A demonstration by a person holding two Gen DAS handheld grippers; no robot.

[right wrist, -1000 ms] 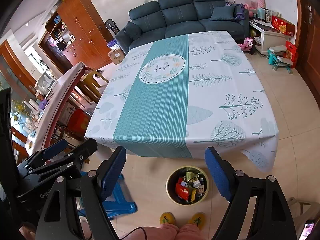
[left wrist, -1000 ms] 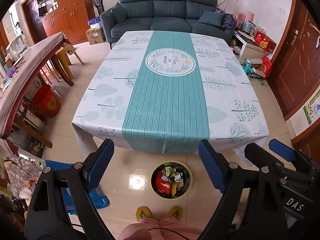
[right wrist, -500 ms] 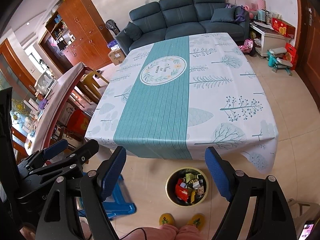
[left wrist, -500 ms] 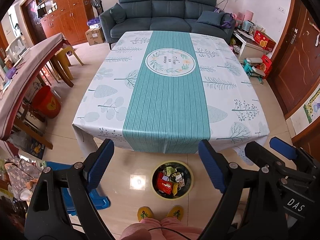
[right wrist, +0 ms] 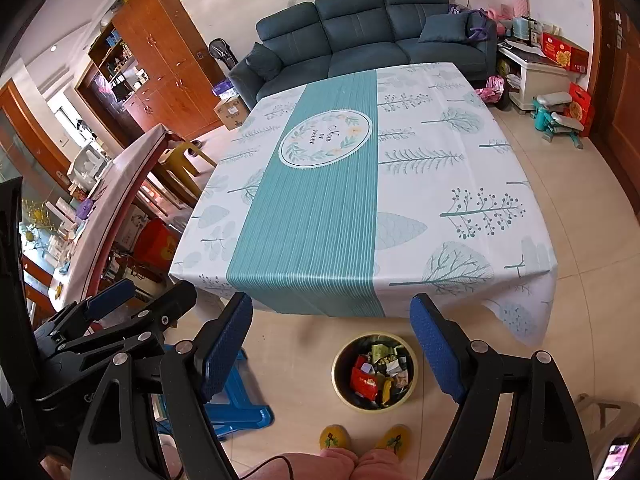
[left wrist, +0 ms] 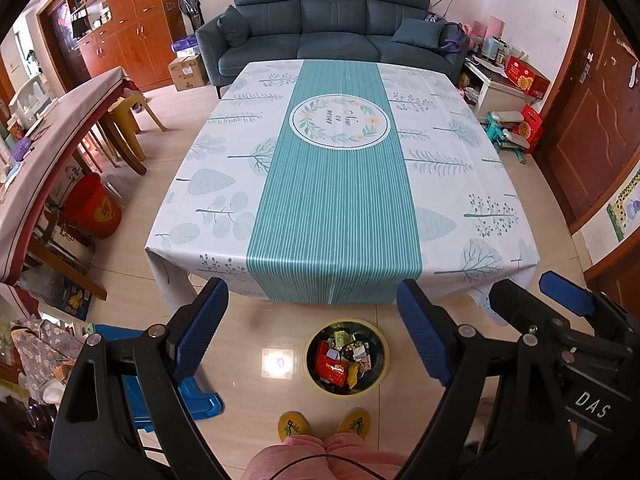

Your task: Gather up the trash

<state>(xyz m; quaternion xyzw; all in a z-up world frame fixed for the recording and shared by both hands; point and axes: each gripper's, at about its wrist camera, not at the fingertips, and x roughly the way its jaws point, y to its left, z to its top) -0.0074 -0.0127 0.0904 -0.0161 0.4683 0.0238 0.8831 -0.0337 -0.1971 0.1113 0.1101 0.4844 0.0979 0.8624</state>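
left gripper [left wrist: 312, 328]: jaws wide apart, nothing between the blue pads, just hanging in the air over the floor at the near edge of the table

right gripper [right wrist: 332, 344]: same deal, jaws spread and empty, held up high right beside the left one, you can see each gripper poking into the other's view

trash bin [left wrist: 346, 356]: small round bin with a yellowish rim, sitting on the tile floor straight ahead below both grippers, just in front of the person's yellow slippers [left wrist: 324, 424]

trash [left wrist: 334, 362]: pile of wrappers inside the bin, a red packet is the obvious one, plus some green and white bits, can't tell exactly what the smaller ones are

table [left wrist: 336, 184]: big one with a white leaf-print cloth and a teal striped runner down the middle, I don't see any litter on it from either camera

floor near the bin: plain tiles with a light glare spot, no loose scraps that I can make out

blue plastic stool [right wrist: 236, 412]: off to the left of the bin, near the left gripper

further out: dark teal sofa [left wrist: 332, 28] behind the table, wooden cabinets [left wrist: 120, 28] on the left wall, a red bucket [left wrist: 94, 206] under the side table

step in hand: my guess is this is the tail end, everything collectable looks to be in the bin already and both grippers are idle

next move: if anything's left it'd need a look round for stray bits first, otherwise probably just lower the grippers and call it done
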